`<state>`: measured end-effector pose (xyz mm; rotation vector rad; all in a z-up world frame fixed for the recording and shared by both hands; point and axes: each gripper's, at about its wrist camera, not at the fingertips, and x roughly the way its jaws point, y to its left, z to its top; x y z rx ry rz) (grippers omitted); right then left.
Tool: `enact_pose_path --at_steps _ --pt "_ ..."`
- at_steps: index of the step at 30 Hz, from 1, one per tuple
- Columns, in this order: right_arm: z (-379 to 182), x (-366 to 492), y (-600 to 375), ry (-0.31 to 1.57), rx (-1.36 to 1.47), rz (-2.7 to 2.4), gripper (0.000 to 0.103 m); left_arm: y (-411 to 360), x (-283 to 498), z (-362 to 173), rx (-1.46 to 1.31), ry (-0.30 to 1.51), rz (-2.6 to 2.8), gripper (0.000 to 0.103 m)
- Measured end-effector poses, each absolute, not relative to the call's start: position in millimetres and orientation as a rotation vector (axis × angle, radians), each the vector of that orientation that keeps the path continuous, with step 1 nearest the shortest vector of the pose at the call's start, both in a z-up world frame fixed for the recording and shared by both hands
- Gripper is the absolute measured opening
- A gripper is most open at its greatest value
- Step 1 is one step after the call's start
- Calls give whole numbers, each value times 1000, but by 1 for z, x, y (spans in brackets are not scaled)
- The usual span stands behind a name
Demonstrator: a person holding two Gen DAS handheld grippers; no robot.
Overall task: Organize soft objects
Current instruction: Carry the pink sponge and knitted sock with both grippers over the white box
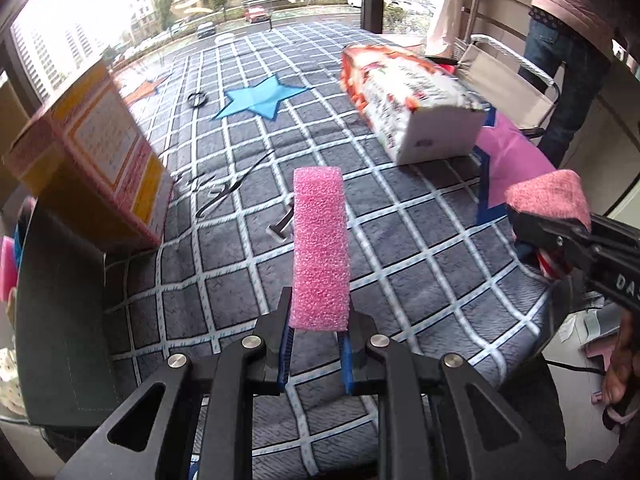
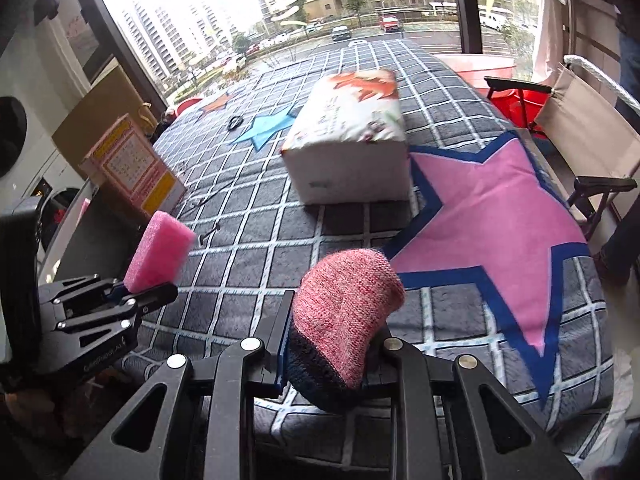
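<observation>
Left gripper (image 1: 318, 316) clamps pink foam block (image 1: 320, 248); right gripper (image 2: 336, 344) grips seemingly knitted sock (image 2: 348, 300).

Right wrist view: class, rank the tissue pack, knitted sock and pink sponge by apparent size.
1. tissue pack
2. knitted sock, though nearness to the camera enlarges it
3. pink sponge

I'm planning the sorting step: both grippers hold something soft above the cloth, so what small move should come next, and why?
Probably carry the pink foam block in the left gripper toward the open box on its side. The right gripper is clamped on the knit sock, so neither is free for another pickup.
</observation>
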<state>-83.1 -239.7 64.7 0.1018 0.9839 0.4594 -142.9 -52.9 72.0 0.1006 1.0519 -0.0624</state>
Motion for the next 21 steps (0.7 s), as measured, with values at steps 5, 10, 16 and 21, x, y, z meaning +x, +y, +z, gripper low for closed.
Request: enact_pose_path --at_steps 5,10,16,21 --pt "86 -50 -280 945 184 369 26 -88 -117 107 129 1004 -168 21" --pt "107 -9 -309 908 259 295 26 -117 -69 137 124 976 -230 21" --pt "121 39 -313 916 340 285 26 -113 -12 154 86 997 -179 21" --pt "130 66 -294 910 344 313 26 -93 16 163 92 991 -107 21"
